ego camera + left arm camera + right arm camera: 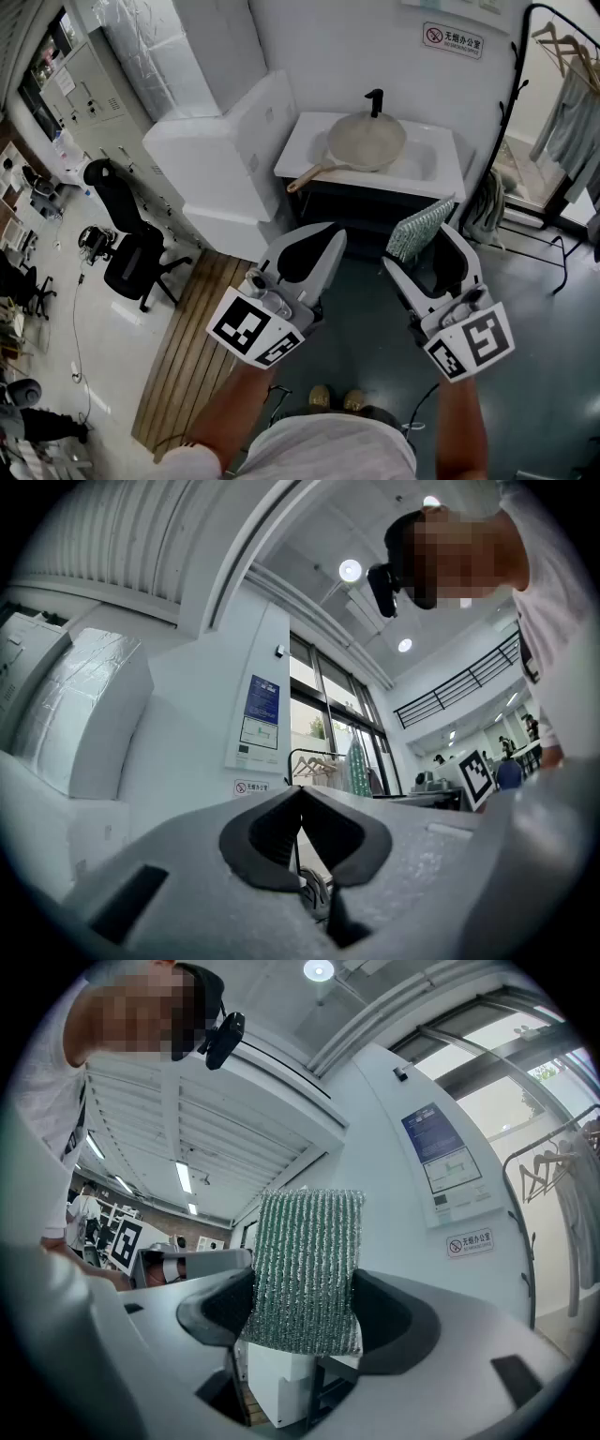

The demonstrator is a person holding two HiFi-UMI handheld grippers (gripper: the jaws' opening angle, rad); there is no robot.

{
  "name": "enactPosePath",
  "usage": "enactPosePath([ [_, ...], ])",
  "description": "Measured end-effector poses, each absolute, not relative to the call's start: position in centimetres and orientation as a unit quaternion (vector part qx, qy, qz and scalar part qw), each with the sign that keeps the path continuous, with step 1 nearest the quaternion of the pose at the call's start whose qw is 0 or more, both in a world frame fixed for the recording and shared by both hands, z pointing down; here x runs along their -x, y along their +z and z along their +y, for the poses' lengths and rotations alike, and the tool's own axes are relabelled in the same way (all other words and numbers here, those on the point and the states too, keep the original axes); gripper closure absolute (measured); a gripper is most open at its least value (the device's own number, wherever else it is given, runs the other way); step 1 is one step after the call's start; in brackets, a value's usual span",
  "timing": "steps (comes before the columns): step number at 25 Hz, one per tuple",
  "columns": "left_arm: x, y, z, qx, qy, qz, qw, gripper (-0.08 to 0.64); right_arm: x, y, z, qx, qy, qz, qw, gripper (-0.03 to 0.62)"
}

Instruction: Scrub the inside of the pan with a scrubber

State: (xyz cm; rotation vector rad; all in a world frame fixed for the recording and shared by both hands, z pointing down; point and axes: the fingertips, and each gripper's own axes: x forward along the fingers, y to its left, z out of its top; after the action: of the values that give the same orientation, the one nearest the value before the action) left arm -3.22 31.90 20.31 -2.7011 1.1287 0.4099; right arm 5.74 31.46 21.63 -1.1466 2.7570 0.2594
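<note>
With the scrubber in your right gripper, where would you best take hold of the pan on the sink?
Take the pan by its long handle, which points toward the sink's front left corner. Come from the left with the empty left gripper, jaws opened across the handle.

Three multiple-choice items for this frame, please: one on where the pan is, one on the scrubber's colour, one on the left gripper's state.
1. Where is the pan?
A. on the floor
B. on the white sink
C. on a stove

2. What colour is the scrubber?
A. green
B. red
C. yellow

3. The left gripper is:
A. shut on the pan
B. wide open
C. shut and empty

Answers:
1. B: the head view shows it resting across the basin.
2. A: a green ribbed pad sits between the right gripper jaws.
3. C: its jaws meet with nothing between them.
</note>
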Motion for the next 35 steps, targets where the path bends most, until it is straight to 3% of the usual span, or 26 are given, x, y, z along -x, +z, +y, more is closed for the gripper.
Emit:
enactPosePath([
  [35,-0.2,20.7,30.0,0.890,0.129,0.425,0.103,0.545,-10.8,21.9,28.7,0.358,0.074,0.928,0.072,0.253],
])
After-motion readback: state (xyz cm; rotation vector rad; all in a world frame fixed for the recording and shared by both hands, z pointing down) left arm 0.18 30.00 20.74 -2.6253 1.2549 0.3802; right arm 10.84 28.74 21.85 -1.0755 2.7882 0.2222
